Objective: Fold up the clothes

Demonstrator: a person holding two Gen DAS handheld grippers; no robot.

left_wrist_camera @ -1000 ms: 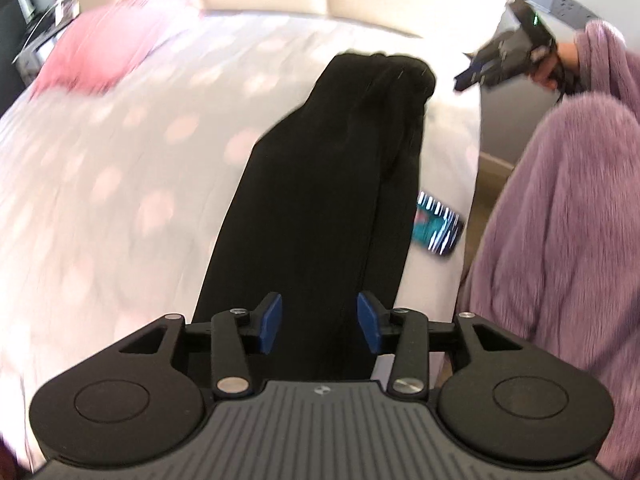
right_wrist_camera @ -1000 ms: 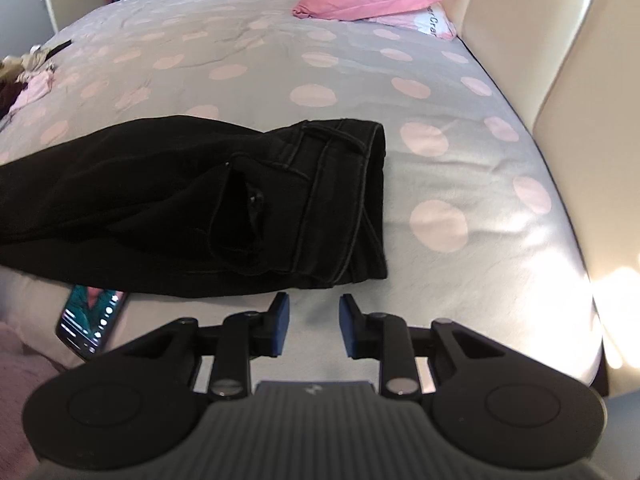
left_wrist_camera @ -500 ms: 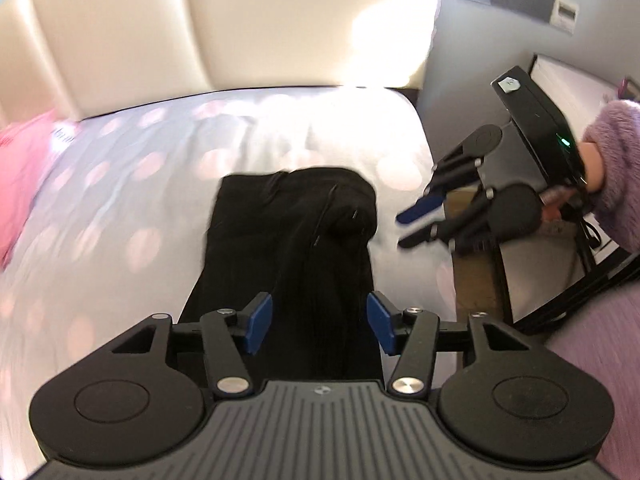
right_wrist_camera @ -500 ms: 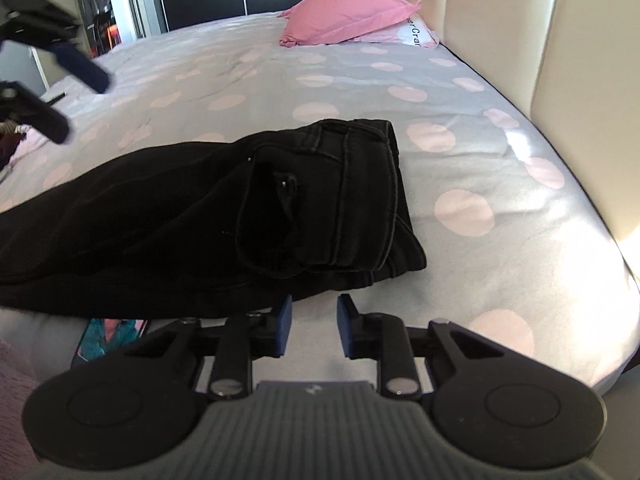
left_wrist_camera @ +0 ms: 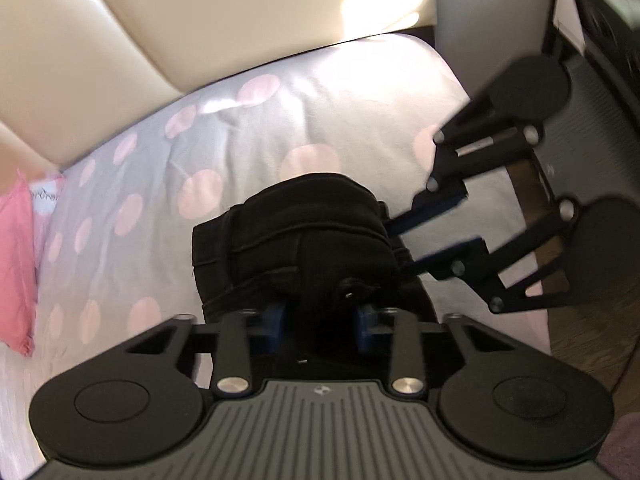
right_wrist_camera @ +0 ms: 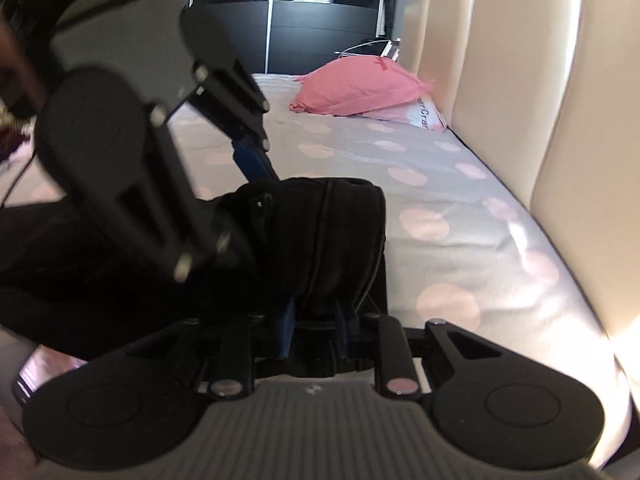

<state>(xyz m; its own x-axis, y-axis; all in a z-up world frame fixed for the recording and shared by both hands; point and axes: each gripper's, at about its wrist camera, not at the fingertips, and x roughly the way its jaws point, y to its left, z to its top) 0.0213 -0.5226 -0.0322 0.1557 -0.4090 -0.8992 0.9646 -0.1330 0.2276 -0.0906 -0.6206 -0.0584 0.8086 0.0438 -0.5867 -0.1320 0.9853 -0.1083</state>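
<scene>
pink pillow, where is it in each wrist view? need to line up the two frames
Left wrist: the pink pillow sits at the far left edge, mid-height, partly cut off.
Right wrist: upper centre, on the bed against the cream headboard.
Shared landmark: the black trousers, bunched at centre in both views, just ahead of the fingers.

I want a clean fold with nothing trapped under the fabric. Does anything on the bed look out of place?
Yes: a phone with its screen lit lies at the bed's near edge, partly under the black jeans. Both the left gripper and right gripper have the waistband between their fingers, so the phone could get dragged or folded in.
</scene>
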